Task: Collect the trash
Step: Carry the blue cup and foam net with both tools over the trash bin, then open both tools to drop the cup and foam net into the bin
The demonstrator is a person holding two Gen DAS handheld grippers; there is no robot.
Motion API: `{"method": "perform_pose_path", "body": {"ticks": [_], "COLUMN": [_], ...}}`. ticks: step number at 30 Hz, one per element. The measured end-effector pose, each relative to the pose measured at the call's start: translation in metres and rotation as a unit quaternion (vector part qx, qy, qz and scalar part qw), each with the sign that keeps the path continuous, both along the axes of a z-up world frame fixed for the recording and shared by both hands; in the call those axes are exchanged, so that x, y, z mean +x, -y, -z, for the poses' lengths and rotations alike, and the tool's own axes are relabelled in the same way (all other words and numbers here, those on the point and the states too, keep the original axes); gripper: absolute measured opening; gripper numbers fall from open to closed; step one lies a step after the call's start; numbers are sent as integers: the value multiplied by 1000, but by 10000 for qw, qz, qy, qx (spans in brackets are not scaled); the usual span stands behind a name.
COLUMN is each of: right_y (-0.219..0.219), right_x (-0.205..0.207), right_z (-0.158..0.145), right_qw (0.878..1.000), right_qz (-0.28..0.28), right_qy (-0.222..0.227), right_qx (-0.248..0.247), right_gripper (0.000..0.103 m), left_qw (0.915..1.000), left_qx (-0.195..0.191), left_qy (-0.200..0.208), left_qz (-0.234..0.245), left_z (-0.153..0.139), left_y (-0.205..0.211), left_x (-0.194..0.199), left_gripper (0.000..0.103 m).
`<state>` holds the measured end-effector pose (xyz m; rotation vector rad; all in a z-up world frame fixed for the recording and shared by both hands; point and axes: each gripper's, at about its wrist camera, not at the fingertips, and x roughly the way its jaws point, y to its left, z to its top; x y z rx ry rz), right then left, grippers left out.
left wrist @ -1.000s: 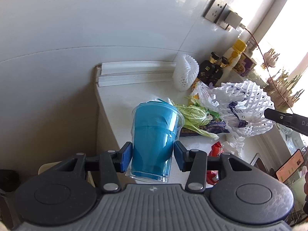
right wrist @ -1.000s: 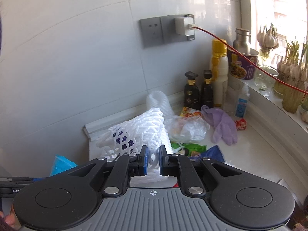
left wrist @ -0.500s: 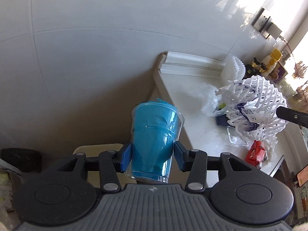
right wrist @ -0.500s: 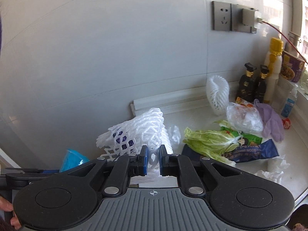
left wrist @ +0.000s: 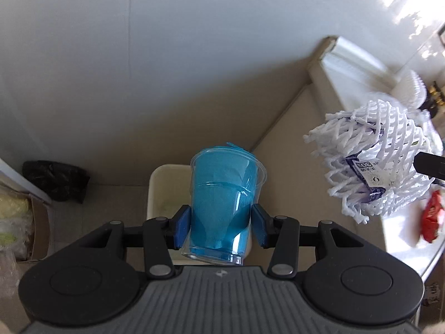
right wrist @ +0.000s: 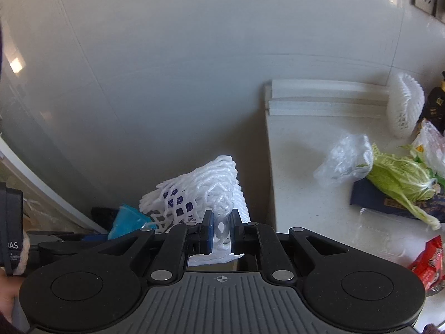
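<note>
My left gripper (left wrist: 220, 226) is shut on a clear plastic cup (left wrist: 222, 203) stuffed with blue paper, held upright past the counter's left end. Directly below the cup stands a cream bin (left wrist: 164, 192) on the floor. My right gripper (right wrist: 222, 232) is shut on a white foam fruit net (right wrist: 200, 192) with a blue-labelled wrapper inside. In the left wrist view that net (left wrist: 372, 164) hangs at the right, off the counter's end. The blue paper of the cup (right wrist: 128, 220) shows at the lower left of the right wrist view.
The white counter (right wrist: 300, 172) holds a crumpled clear bag (right wrist: 345, 158), cabbage leaves (right wrist: 400, 178), a dark wrapper (right wrist: 370, 194), a red packet (right wrist: 428, 258) and another foam net (right wrist: 406, 105). On the floor lie a black bag (left wrist: 55, 178) and a cardboard box (left wrist: 25, 222).
Both grippers have swung left and down off the counter, each keeping its load. The cup now hangs over the cream bin, and the counter has slid to the right of both views.
</note>
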<state>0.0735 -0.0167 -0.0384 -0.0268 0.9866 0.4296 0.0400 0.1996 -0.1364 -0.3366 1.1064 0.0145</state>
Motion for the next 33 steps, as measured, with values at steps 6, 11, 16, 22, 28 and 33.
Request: {"method": "perform_pose_path", "body": {"ticks": [6, 11, 16, 22, 28, 33], "right_y": [-38, -61, -77, -92, -101, -103], "right_x": [10, 26, 44, 59, 60, 65], "right_z": [45, 87, 131, 165, 182, 190], "right_qw": [9987, 9962, 9927, 9891, 9855, 9845], "right_qz": [-429, -684, -725, -620, -552, -460], "right_qy": [-199, -473, -920, -1166, -1320, -1417], "right_qx": [-205, -251, -296, -646, -909, -921], "right_gripper": [10, 10, 10, 10, 11, 13], "left_qw": [9999, 9992, 9981, 9962, 9939, 9927], "left_qx": [-11, 12, 254, 533, 691, 787], "left_qy": [-73, -379, -561, -664, -824, -857], "left_qz": [-120, -146, 35, 155, 226, 327], "left_z": [47, 91, 123, 149, 162, 157], "left_y": [-10, -8, -7, -10, -9, 1], "left_x": [0, 7, 15, 19, 22, 22], "left_gripper": [44, 43, 44, 44, 45, 46]}}
